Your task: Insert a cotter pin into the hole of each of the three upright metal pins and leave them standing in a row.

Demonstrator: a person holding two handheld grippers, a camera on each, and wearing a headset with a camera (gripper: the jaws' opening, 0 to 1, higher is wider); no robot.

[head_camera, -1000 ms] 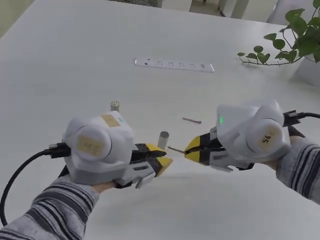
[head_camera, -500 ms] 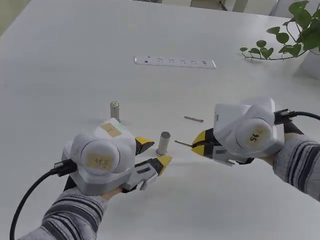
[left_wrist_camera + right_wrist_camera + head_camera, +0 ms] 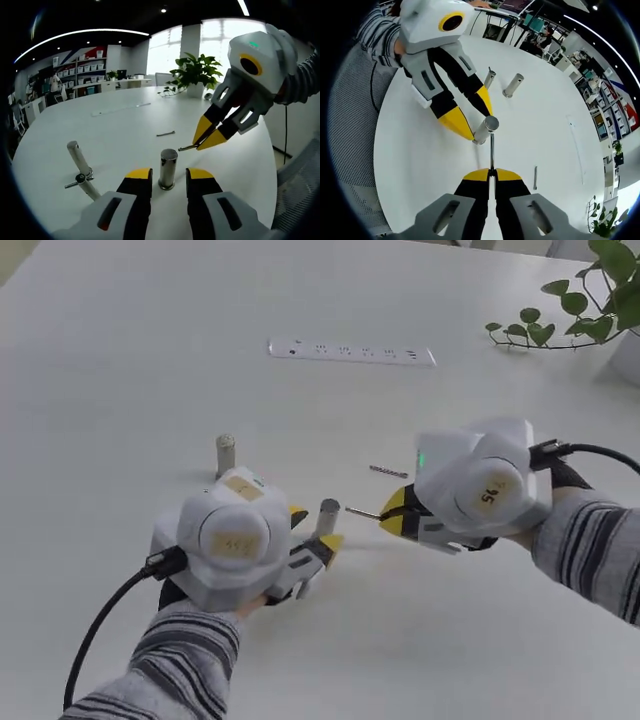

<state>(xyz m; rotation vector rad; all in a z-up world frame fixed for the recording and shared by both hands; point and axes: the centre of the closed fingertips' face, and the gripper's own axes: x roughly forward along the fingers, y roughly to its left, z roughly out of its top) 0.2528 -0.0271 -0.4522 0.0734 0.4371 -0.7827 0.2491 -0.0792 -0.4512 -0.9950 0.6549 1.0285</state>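
Slid left gripper (image 3: 314,526) in around pin (image 3: 327,517) since half a second back, with jaws parted either side of it, not clamping. Smooth steel cylinder with a flat top, standing upright mid-table. Pinched tight in right gripper (image 3: 392,513): thin wire cotter (image 3: 362,512), tip right by pin's top. Off to the left, second pin (image 3: 76,154), plus third pin (image 3: 91,189) with a cotter crosswise through it. Spare cotter (image 3: 388,472) lying loose beyond. All on a matte white table (image 3: 150,360) with power strip (image 3: 350,351) and leafy plant (image 3: 590,300). Bright office behind, shelves (image 3: 87,67) along the wall.

upright pin (image 3: 327,519) nearest, loose cotter pin (image 3: 387,472) behind, power strip (image 3: 351,351) beyond
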